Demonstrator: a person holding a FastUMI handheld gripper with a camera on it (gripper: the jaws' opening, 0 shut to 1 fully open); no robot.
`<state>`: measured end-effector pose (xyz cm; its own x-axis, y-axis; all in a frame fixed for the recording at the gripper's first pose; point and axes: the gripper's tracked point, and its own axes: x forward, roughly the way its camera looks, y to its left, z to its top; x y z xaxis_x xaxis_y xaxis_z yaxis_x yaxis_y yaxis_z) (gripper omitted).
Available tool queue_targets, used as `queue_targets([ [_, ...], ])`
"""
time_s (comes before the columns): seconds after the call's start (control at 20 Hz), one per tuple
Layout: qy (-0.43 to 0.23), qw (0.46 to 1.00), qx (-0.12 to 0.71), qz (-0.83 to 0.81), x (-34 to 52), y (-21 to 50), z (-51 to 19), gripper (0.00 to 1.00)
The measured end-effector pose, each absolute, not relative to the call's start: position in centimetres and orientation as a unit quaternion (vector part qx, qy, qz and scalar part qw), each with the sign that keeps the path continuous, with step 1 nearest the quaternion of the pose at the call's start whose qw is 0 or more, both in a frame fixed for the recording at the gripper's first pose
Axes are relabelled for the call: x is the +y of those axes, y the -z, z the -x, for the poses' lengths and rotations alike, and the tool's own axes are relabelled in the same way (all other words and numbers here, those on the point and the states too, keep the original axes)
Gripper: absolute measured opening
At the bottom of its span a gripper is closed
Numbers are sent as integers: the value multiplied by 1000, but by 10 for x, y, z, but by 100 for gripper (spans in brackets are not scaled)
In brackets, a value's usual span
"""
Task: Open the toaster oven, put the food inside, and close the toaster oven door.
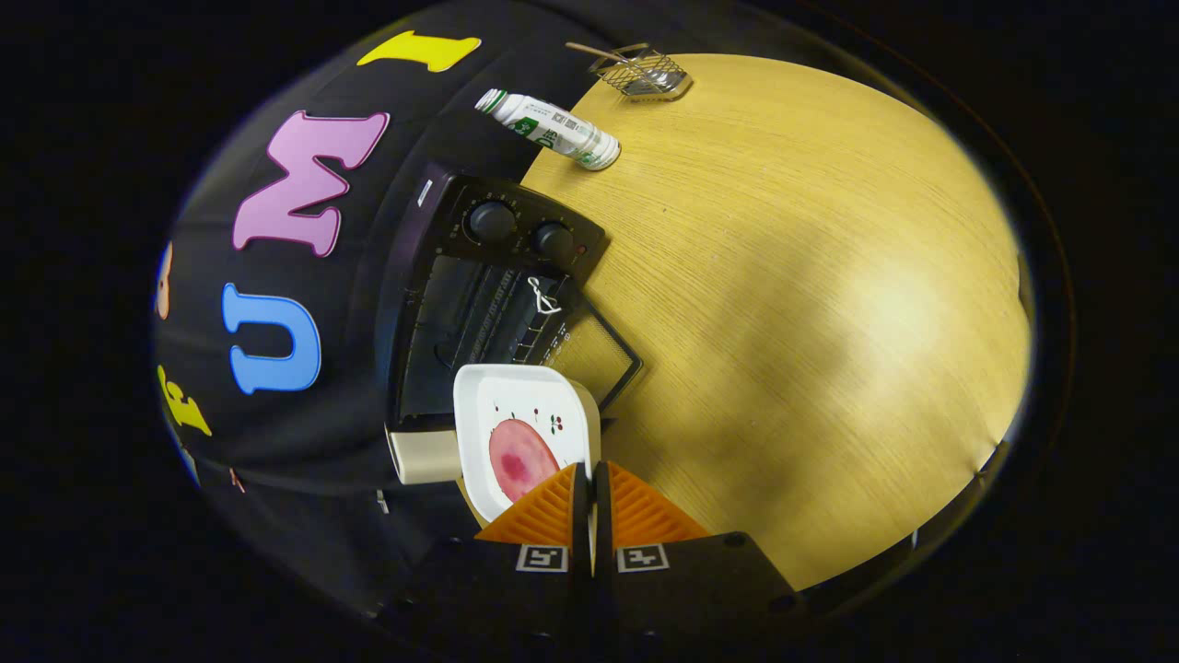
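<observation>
My gripper (590, 502) is shut on the near rim of a white square plate (497, 405), one finger on each side of the rim. A pink round slice of food (520, 459) lies on the plate, just ahead of the fingers. The view is rolled, so the table looks tilted. Beyond the plate stands the black toaster oven (479, 304) with its glass door (599, 354) swung down open and its dark inside with a wire rack showing. Two round knobs (520, 230) sit on its control panel. The plate hangs in front of the oven's opening.
A white and green bottle (551, 129) lies on the wooden table (811, 304) beyond the oven. A small wire basket (643, 74) stands farther off near the table's far edge. A pale boxy part (424, 456) shows beside the oven under the plate.
</observation>
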<state>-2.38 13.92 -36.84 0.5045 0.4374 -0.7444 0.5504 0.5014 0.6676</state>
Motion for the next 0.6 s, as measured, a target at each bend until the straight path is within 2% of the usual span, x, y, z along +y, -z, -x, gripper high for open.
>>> queue_targets([
  [0.6, 190, 674, 416, -580, 221, 403, -48, 5],
])
